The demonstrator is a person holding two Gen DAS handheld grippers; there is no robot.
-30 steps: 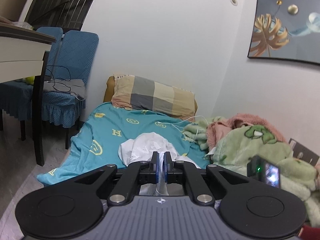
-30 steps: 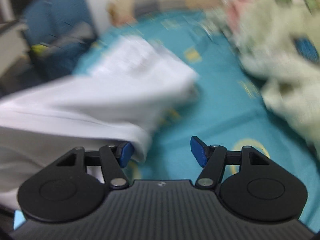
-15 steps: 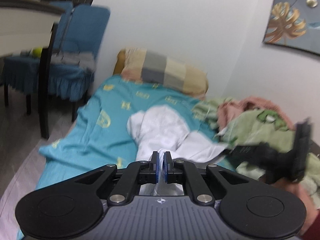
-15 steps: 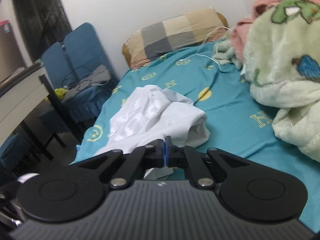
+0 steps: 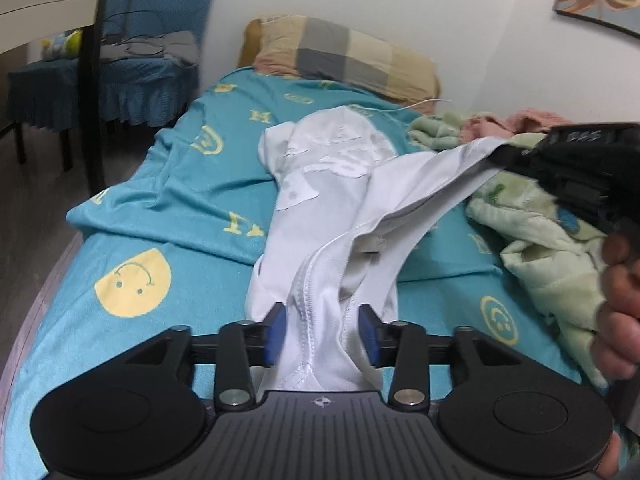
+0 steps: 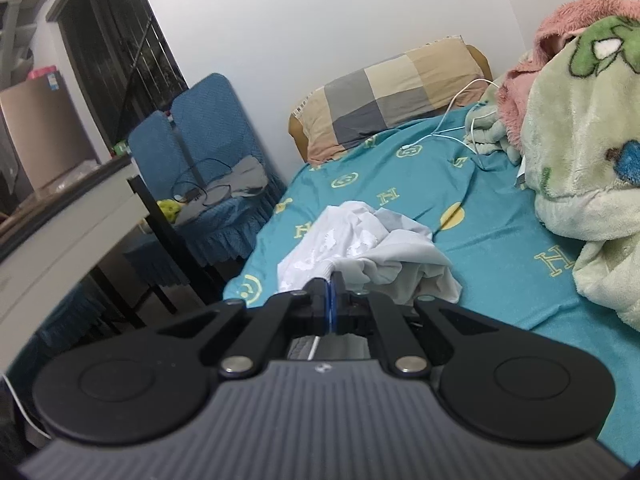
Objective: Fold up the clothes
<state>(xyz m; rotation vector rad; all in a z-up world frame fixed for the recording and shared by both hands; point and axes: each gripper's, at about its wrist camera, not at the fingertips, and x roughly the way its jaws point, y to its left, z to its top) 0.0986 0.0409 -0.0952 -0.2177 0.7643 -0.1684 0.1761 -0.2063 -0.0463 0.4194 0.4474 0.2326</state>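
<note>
**White garment stretched between two claws over the bed**

Left claw (image 5: 322,334) has its blue pads (image 5: 275,333) standing apart, with a seamed bunch of the white garment (image 5: 328,208) lying loosely in the gap between them; the fabric runs through the opening, and neither pad presses on it. Right claw (image 6: 331,298) has its fingers drawn together, clamped on a fold of the same garment (image 6: 372,256). In the left wrist view that claw (image 5: 500,155) appears at the right edge as a dark shape gripping one corner of the cloth and lifting it off the mattress, with a hand (image 5: 618,312) below it holding the handle.

The garment lies along the middle of the bed's teal sheet (image 5: 172,216), which carries yellow smiley faces and letters. Its far end rests crumpled on the sheet with a glossy white print facing up; its near end rises toward both claws. A checked pillow (image 5: 344,58) sits at the head of the bed against the wall. A green plush blanket (image 6: 580,168) with a pink one (image 6: 560,24) is heaped along the right side of the bed, with a white cable (image 6: 460,120) just beside it. Blue-covered chairs (image 6: 200,148) stand to the left of the bed.
</note>
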